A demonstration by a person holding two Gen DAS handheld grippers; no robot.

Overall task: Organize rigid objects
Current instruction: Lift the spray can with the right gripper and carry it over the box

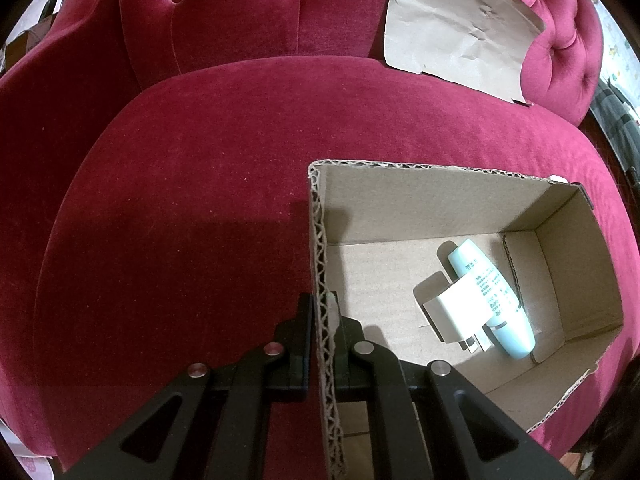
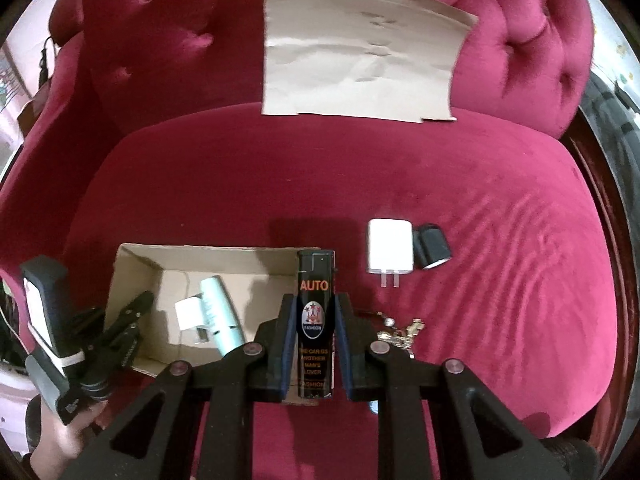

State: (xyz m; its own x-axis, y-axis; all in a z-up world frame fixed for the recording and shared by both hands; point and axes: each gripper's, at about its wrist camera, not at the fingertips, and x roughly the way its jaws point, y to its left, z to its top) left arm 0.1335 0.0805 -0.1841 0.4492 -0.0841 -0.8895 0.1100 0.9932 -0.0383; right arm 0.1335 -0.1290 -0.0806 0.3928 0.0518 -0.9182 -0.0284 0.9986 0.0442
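Note:
An open cardboard box (image 1: 440, 204) sits on the red velvet seat; my left gripper (image 1: 320, 308) is shut on its left wall. Inside lie a white charger (image 1: 460, 308) and a pale blue tube (image 1: 496, 300). In the right wrist view my right gripper (image 2: 315, 300) is shut on a black lighter (image 2: 315, 320) marked AUTO, held upright over the right end of the box (image 2: 140, 264). The left gripper (image 2: 132, 316) shows at the box's left wall. A white plug adapter (image 2: 389, 250), a small black adapter (image 2: 432, 246) and a bunch of keys (image 2: 400, 332) lie on the seat to the right.
A crumpled brown paper sheet (image 2: 360, 64) leans against the tufted red sofa back (image 2: 520, 40). A person's hand (image 2: 72, 436) holds the left tool at the lower left. Dark floor and furniture edge the seat on the right.

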